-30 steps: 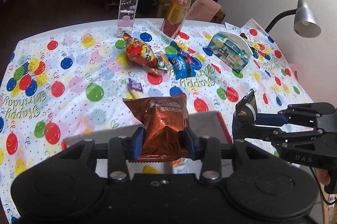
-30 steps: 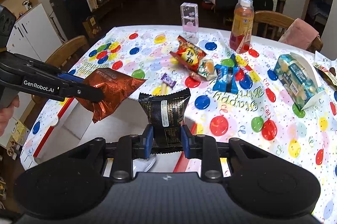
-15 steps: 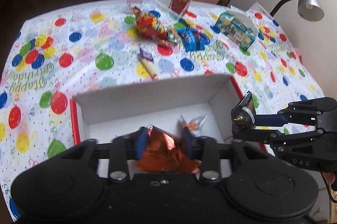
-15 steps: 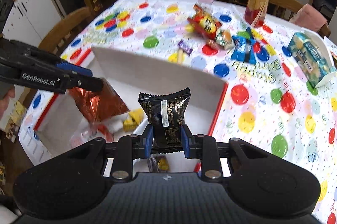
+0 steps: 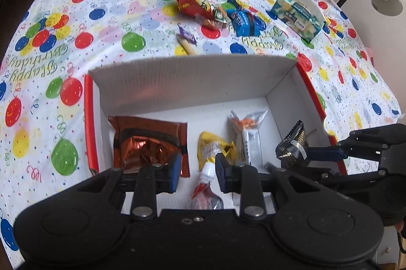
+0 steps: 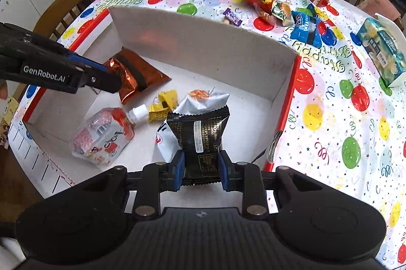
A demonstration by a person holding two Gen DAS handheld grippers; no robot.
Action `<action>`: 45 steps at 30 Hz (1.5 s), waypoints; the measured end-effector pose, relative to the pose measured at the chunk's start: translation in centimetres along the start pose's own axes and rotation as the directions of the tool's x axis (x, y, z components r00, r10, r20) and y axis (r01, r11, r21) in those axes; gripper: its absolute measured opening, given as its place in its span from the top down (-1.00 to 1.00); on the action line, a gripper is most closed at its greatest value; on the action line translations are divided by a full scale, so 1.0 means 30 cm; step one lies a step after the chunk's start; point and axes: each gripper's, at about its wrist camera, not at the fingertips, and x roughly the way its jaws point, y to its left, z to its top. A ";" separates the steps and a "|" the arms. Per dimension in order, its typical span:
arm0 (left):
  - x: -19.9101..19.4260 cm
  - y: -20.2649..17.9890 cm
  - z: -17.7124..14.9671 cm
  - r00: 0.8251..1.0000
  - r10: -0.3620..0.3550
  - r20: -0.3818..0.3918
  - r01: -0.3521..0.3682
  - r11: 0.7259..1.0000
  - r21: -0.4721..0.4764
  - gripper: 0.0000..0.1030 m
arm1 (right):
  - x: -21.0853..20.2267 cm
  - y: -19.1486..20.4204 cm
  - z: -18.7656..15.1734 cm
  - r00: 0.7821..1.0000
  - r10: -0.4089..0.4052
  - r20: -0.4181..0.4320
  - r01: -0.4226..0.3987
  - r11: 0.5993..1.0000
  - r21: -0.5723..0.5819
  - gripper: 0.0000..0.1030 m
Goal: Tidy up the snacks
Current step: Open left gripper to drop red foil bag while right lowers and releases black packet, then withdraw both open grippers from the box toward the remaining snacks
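Inside the white box [image 5: 192,74], the brown snack bag [image 5: 149,140] lies flat just past the left gripper [image 5: 195,174], whose fingers are apart and hold nothing, and only the right view shows the right gripper [image 6: 200,174] squeezing the black snack pack [image 6: 200,135] above the box floor.

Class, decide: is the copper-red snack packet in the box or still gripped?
In the box. The copper-red snack packet lies flat on the white box floor; the left gripper is open, jaws apart.
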 end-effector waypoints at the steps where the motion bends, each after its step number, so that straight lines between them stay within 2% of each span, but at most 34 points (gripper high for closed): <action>1: 0.003 -0.002 -0.007 1.000 0.002 -0.002 -0.002 1.000 0.001 0.47 | 0.001 0.003 -0.003 1.000 -0.003 0.002 0.003 1.000 -0.001 0.46; 8: 0.017 -0.011 -0.038 1.000 0.017 -0.010 -0.017 1.000 0.007 0.43 | 0.014 0.008 -0.013 1.000 -0.001 -0.007 0.001 1.000 0.010 0.45; 14: 0.010 -0.026 -0.052 1.000 0.025 -0.001 -0.025 0.999 0.026 0.20 | 0.006 0.013 -0.024 1.000 0.012 0.002 -0.012 1.000 0.008 0.41; 15: 0.008 -0.031 -0.055 1.000 0.028 0.003 -0.028 0.999 0.027 0.03 | 0.002 0.015 -0.026 1.000 0.012 0.006 -0.012 1.000 0.006 0.34; 16: 0.003 -0.036 -0.058 0.999 0.033 0.011 -0.034 0.999 0.030 -0.16 | -0.003 0.017 -0.027 1.000 0.010 0.012 -0.010 1.000 0.006 0.14; 18: -0.009 -0.045 -0.061 0.999 0.042 0.030 -0.044 0.998 0.044 -0.29 | -0.021 0.019 -0.030 0.999 0.009 0.036 -0.009 1.000 0.005 -0.09; 21: -0.026 -0.062 -0.063 0.998 0.043 0.044 -0.045 0.997 0.064 -0.32 | -0.050 0.021 -0.029 0.998 0.009 0.062 -0.009 1.000 0.001 -0.09; 26: -0.068 -0.089 -0.064 0.996 0.040 0.084 -0.047 0.995 0.087 -0.50 | -0.098 0.012 -0.016 0.995 0.015 0.096 -0.016 1.000 0.012 -0.11; 28: -0.086 -0.104 -0.061 0.994 0.038 0.102 -0.048 0.994 0.098 -0.56 | -0.118 0.007 -0.012 0.994 0.017 0.111 -0.019 1.000 0.017 -0.21; 34: -0.136 -0.128 -0.049 0.988 0.030 0.148 -0.046 0.993 0.104 -0.65 | -0.179 -0.011 0.001 0.987 0.026 0.159 -0.031 0.999 0.030 -0.27; 42: -0.196 -0.164 -0.026 0.972 0.052 0.227 -0.081 0.990 0.119 -0.83 | -0.276 -0.070 0.024 0.969 0.052 0.240 -0.073 0.994 0.080 -0.32; 45: -0.213 -0.181 -0.011 0.965 0.057 0.254 -0.092 0.987 0.129 -0.93 | -0.305 -0.096 0.039 0.964 0.045 0.263 -0.070 0.994 0.086 -0.45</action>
